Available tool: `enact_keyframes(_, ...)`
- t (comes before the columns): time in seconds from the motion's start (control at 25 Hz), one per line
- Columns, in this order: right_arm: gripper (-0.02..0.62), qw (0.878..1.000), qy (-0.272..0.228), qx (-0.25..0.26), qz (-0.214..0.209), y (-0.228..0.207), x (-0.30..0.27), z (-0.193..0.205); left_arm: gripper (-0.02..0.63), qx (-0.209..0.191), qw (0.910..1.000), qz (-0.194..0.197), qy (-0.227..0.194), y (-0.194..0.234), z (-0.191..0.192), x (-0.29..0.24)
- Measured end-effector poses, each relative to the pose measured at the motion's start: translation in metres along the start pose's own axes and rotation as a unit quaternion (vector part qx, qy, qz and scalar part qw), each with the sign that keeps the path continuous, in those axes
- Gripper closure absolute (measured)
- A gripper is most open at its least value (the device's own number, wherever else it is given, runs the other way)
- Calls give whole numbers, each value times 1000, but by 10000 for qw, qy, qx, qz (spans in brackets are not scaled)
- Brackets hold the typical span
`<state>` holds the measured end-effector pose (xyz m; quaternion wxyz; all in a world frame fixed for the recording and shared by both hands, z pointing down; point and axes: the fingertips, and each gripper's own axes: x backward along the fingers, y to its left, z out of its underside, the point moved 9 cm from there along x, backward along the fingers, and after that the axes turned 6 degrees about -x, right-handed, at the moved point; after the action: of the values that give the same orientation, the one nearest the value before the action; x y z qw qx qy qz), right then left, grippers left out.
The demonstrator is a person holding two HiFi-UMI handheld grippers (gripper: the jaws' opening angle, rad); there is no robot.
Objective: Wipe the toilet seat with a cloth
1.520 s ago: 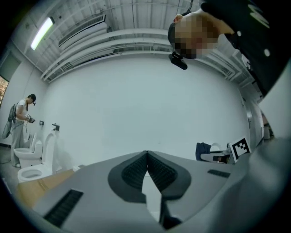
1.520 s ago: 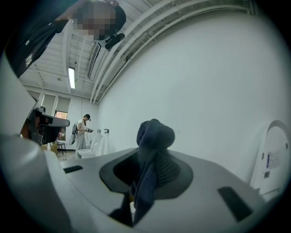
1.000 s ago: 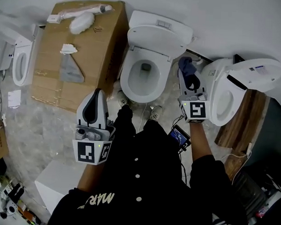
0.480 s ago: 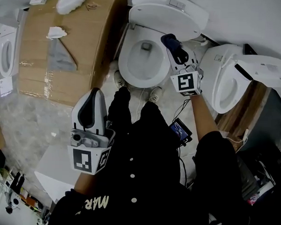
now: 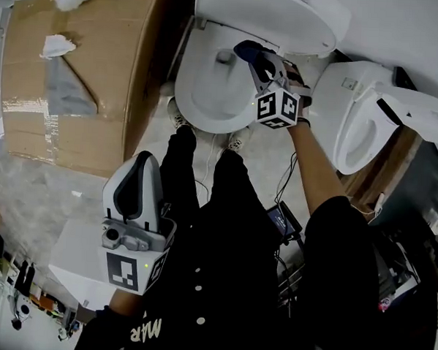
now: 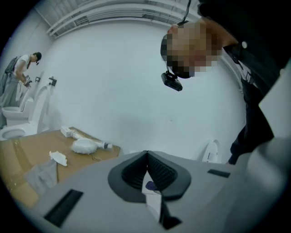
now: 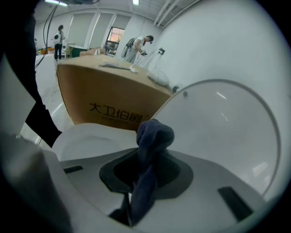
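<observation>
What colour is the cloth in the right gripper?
Dark blue; the cloth shows best in the right gripper view.

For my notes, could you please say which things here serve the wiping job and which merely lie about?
In use: blue cloth, toilet seat, right hand-held gripper clamping the cloth.
Lying about: cardboard box, crumpled white paper, neighbouring toilet, empty, shut left hand-held gripper.

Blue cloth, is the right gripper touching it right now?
Touching. The right gripper view shows the right gripper shut on the blue cloth, whose bunched end sticks out past the jaws.
</observation>
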<state>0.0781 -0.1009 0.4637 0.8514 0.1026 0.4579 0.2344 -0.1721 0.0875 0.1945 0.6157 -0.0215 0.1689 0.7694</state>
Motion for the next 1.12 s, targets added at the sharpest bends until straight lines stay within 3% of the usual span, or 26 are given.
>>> enact_keyframes(0.2, 511, 9962, 323, 735, -331, 16, -49, 31, 598, 168, 9996, 39, 212, 5, 31, 2)
enact_keyframes(0.4, 512, 9826, 516, 1667, -634, 31, -91, 53, 598, 331, 9985, -14, 436, 8, 58, -2)
enact_keyframes(0.64, 512, 9464, 713, 3036, -838, 47, -131, 64, 598, 492, 9965, -59, 676, 10, 84, -5)
enact_keyframes(0.8, 512, 9227, 776, 3701, -747, 52, -152, 65, 598, 562, 9956, -93, 745, 11, 93, -5)
enact_keyframes(0.96, 512, 9079, 975, 3992, -821, 57, -168, 73, 598, 593, 9947, -115, 836, 14, 100, -4)
enact_keyframes(1.12, 512, 9151, 1057, 3784, -908, 57, -173, 78, 598, 604, 9942, -91, 880, 16, 103, -5)
